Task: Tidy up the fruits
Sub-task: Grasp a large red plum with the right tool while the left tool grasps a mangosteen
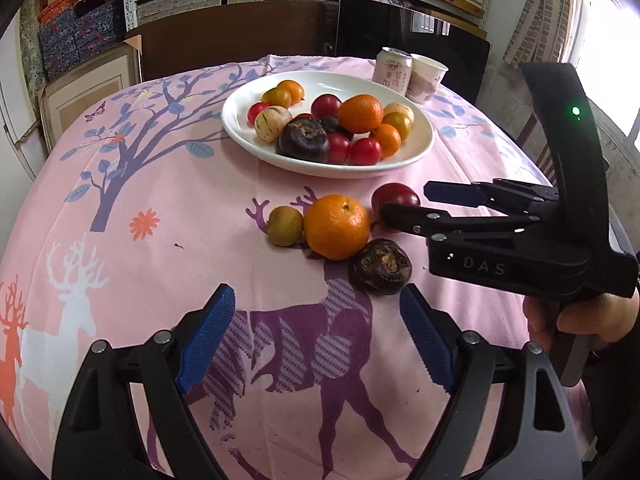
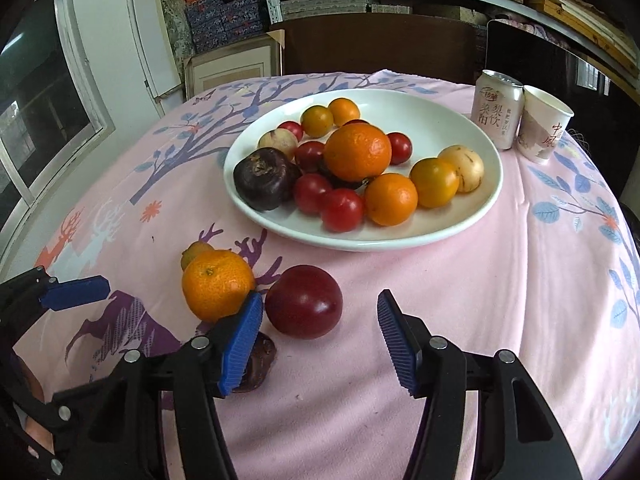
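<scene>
- fruits on the white plate (image 2: 472,216): a heap of oranges, red and yellow fruit and dark ones, lying beyond both of your tools at the middle of the pink tablecloth (image 1: 160,168).
- loose orange (image 1: 337,227): the biggest of the four pieces left on the cloth, between the small yellow-green fruit (image 1: 285,226) and the red plum.
- red plum (image 2: 304,302): it lies straight ahead of your right gripper (image 2: 320,322), partly between the two blue pads, nearer the left pad; it is round, so no long axis governs the grasp.
- dark chestnut-like fruit (image 1: 382,266): just ahead of your left gripper (image 1: 316,308), off toward its right-hand pad.
- right gripper: fingers spread wide, holding nothing; it is the nearer tool to the plum, so a short push forward and a squeeze looks like the next step.
- left gripper: fingers likewise wide apart and empty, hanging above the deer print.
</scene>
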The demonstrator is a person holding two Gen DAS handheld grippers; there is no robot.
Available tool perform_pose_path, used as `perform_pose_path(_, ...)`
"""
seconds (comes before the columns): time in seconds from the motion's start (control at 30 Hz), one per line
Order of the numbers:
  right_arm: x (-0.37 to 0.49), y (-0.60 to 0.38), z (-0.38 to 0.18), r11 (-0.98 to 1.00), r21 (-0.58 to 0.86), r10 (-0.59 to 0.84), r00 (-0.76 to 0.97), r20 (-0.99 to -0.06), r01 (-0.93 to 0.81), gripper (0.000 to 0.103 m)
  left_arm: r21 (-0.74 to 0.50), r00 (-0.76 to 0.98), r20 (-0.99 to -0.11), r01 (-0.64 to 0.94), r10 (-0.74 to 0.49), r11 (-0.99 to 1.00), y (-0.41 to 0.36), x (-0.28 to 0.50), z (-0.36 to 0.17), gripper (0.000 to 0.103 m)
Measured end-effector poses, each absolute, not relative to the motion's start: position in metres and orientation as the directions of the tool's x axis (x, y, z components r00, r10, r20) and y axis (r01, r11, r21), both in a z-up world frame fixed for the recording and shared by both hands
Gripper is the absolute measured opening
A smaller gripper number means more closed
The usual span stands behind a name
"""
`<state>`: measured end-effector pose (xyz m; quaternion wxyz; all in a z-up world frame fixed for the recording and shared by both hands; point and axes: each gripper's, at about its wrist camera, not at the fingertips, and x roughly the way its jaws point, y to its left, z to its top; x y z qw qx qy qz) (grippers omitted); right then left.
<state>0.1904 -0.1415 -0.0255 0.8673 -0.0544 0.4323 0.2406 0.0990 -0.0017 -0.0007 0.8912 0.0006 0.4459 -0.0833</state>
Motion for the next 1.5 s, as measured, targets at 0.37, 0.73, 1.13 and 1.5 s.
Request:
perform_pose_path(0.37,0.200,-0.151,-0.033,0.879,0.218,0.420,0.471,-0.776,-0.425,0.041,-0.092,0.547,-0.816,0.194,-0.186,0.977,-0.023,0.097,-0.014,0.082)
perform_pose_path(0.73,0.175,-0.214,-0.019,0.899,0.247,0.417,0.539,-0.731,-0.361,0.041,-0.203,0.470,-0.849,0.130,-0.241,0.970,-0.042,0.134,-0.030,0.052)
perform_pose_path(1.13,0.163,-0.221,0.000,0.894,0.252,0.436,0.588,-0.681,-0.372,0.041,-0.093,0.512,-0.838,0.203,-0.187,0.975,-0.048,0.113,-0.006,0.043)
perform_pose_path(1.5,0.171,-0.213,0.037,0.910,0.177,0.402,0.692,-0.599,-0.376,0.041,-0.111,0.670,-0.721,0.138,-0.175,0.984,-0.014,0.144,0.060,0.043)
